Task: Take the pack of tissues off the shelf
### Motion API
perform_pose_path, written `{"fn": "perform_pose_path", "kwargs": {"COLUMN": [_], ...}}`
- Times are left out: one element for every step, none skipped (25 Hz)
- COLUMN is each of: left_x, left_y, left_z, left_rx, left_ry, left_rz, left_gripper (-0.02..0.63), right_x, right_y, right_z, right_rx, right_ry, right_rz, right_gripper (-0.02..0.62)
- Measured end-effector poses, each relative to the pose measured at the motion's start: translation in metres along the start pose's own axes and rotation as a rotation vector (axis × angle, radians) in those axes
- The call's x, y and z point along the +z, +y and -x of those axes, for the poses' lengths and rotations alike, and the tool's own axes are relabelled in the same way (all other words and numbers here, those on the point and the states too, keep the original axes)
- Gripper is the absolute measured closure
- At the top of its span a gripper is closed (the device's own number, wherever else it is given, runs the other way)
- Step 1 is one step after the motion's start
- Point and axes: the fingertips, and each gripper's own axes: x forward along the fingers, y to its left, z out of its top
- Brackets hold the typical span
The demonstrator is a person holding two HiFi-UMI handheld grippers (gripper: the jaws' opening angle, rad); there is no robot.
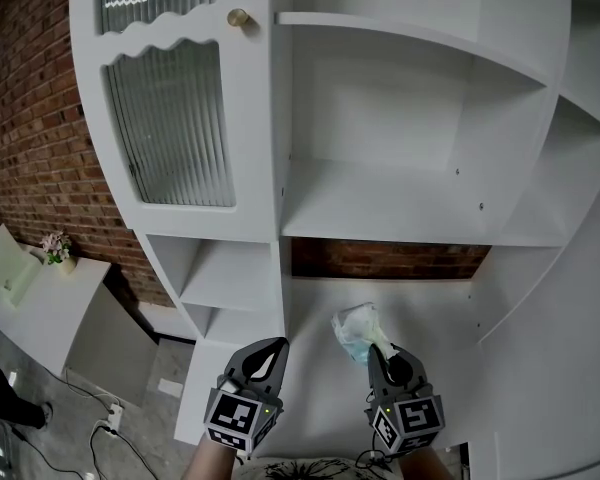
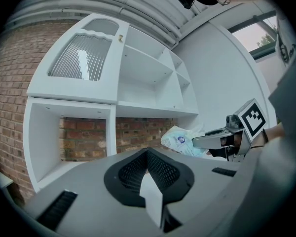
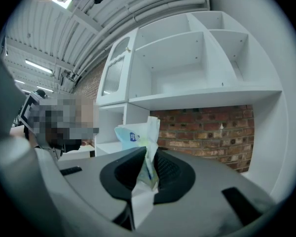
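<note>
The pack of tissues (image 1: 356, 330) is a soft, pale blue-and-white packet. My right gripper (image 1: 378, 353) is shut on one crumpled end of it, low in front of the white shelf unit (image 1: 380, 228). In the right gripper view the pack (image 3: 133, 135) sticks up out of the closed jaws of that gripper (image 3: 148, 157), before the brick-backed lower compartment. In the left gripper view the pack (image 2: 180, 139) hangs from the right gripper (image 2: 202, 142) at the right. My left gripper (image 1: 277, 344) hovers beside it to the left, shut and empty (image 2: 148, 154).
A ribbed-glass cabinet door (image 1: 170, 118) with a brass knob (image 1: 239, 17) fills the unit's upper left. The brick wall (image 1: 30, 118) runs along the left. A small white table with a flower pot (image 1: 58, 248) and a floor socket with cables (image 1: 110, 418) lie lower left.
</note>
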Motion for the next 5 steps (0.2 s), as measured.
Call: {"fn": "perform_pose_path", "kwargs": {"left_x": [-0.0002, -0.0005, -0.0007, -0.001, -0.0012], "left_y": [0.0005, 0.0008, 0.0011, 0.0014, 0.0017], "left_z": [-0.0009, -0.0018, -0.0026, -0.0035, -0.0043], "left_rx": [0.001, 0.001, 0.001, 0.001, 0.001], "left_ry": [0.0, 0.0, 0.0, 0.0, 0.001], "left_rz": [0.0, 0.001, 0.002, 0.003, 0.003], "left_gripper": [0.6, 0.6, 0.6, 0.6, 0.6], "right_x": [0.0, -0.0001, -0.0002, -0.0003, -0.0004], "right_y": [-0.0002, -0.0004, -0.0004, -0.0005, -0.0005], "right_z": [-0.0011, -0.0022, -0.0033, -0.0044, -0.0055], "right_rx": [0.002, 0.004, 0.006, 0.008, 0.01], "right_ry": [0.0, 0.001, 0.001, 0.002, 0.002], "right_rz": [0.001, 0.002, 0.003, 0.004, 0.004], "right_gripper": [0.557, 0.557, 0.557, 0.557, 0.557]}}
